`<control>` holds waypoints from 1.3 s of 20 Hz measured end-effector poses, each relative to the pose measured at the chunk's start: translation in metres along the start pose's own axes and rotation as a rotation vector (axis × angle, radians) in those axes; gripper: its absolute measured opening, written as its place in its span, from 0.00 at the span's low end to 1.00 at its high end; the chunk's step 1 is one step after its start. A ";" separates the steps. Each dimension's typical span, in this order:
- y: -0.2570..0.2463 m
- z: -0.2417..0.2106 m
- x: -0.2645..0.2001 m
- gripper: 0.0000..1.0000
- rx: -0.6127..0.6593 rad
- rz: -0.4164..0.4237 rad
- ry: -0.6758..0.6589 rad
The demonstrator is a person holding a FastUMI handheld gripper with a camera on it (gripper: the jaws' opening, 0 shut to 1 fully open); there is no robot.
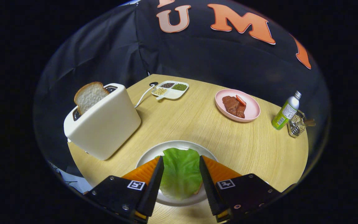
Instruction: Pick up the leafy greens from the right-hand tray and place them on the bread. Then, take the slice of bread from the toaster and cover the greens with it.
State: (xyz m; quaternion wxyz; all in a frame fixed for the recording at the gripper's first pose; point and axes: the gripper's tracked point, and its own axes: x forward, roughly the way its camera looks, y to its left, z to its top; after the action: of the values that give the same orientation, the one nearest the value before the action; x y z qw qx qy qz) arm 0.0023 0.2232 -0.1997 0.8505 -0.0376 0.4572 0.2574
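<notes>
open table (194, 124) ahead; toaster (103, 123) blocks left; bottle (286, 111), basket (296, 125) far right

leafy greens (180, 172): flat on white plate (179, 145) | bread slice (89, 96): upright in toaster (104, 123) slot

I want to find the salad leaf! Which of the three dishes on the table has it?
The white plate lying between the open tool's fingers holds the green leaf. The pink plate has meat; the divided tray has seeds.

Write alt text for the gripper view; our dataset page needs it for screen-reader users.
An open gripper hovers over a lettuce leaf on a white plate. Beyond them on the wooden table, a toaster holds a bread slice; a pink plate of meat sits opposite.
</notes>
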 end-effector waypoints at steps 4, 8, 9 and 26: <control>0.025 0.032 -0.016 0.76 0.001 0.012 -0.010; 0.064 0.067 -0.026 0.77 0.045 0.097 -0.007; 0.073 0.077 -0.028 0.77 0.052 0.107 -0.009; 0.218 0.145 -0.016 0.79 0.022 0.252 0.091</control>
State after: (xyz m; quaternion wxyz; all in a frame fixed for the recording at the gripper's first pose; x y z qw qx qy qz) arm 0.0021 0.4490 -0.0659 0.7902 0.0181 0.4991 0.3551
